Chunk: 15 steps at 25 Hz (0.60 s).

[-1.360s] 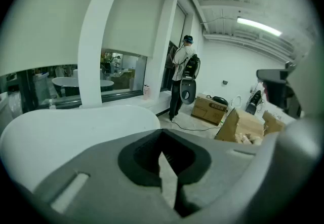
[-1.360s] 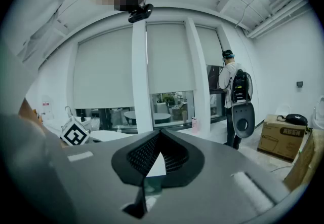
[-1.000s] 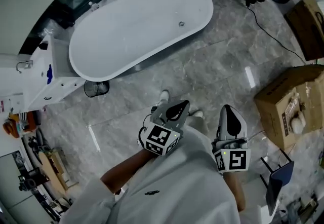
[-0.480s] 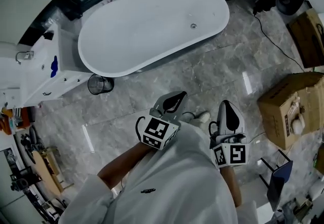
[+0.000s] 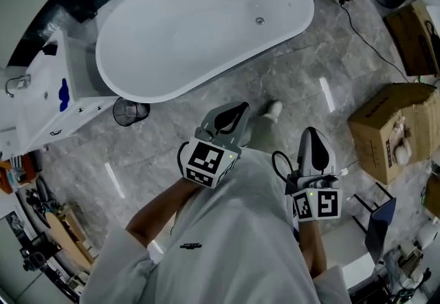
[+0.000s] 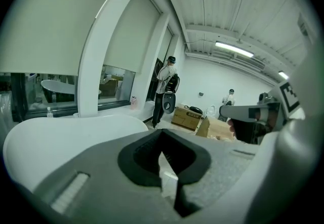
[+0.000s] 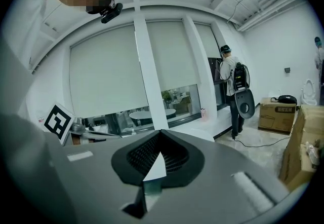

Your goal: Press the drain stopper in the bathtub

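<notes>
Head view shows the drain stopper [image 5: 260,20] in the bottom of the white bathtub [image 5: 172,34], near its right end. The left gripper [image 5: 232,119] and right gripper [image 5: 313,151] are over the marble floor [image 5: 295,82], well apart from the tub. In each gripper view the jaws are closed together with nothing between them.

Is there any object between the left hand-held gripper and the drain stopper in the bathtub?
No loose object shows. Only floor and the near rim of the bathtub lie between the left hand-held gripper and the drain stopper.
</notes>
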{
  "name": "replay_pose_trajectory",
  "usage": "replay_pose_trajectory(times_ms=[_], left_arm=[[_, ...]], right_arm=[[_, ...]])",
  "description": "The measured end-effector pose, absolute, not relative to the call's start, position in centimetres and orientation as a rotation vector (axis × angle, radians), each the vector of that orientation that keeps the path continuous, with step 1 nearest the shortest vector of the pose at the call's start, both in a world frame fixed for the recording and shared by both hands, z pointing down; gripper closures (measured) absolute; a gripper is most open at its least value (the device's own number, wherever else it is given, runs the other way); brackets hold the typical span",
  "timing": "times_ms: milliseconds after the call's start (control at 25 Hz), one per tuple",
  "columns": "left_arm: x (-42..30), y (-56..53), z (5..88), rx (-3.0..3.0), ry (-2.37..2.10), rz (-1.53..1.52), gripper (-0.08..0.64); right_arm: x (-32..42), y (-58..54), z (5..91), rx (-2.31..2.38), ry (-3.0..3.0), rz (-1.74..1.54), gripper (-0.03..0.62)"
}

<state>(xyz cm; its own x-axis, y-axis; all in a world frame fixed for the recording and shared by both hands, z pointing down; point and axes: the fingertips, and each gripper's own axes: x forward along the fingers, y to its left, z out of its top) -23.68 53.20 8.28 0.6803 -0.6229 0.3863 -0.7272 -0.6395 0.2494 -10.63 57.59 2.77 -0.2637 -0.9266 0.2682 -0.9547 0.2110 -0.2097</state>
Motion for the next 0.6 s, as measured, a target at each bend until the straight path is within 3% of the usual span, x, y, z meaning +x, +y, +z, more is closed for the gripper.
replay_pose_trajectory(times_ms=[240, 600], left_arm=[[-21.4, 49.6, 9.4, 2.49, -1.019, 0.404, 0.555], [-9.1, 36.1, 11.3, 2.406, -1.111, 0.49, 0.556]], right_arm=[[-8.4, 53.2, 3.3, 1.852, -2.362, 0.504, 0.589], [4.8, 39.0, 4.9, 1.745, -2.444, 0.52, 0.589]])
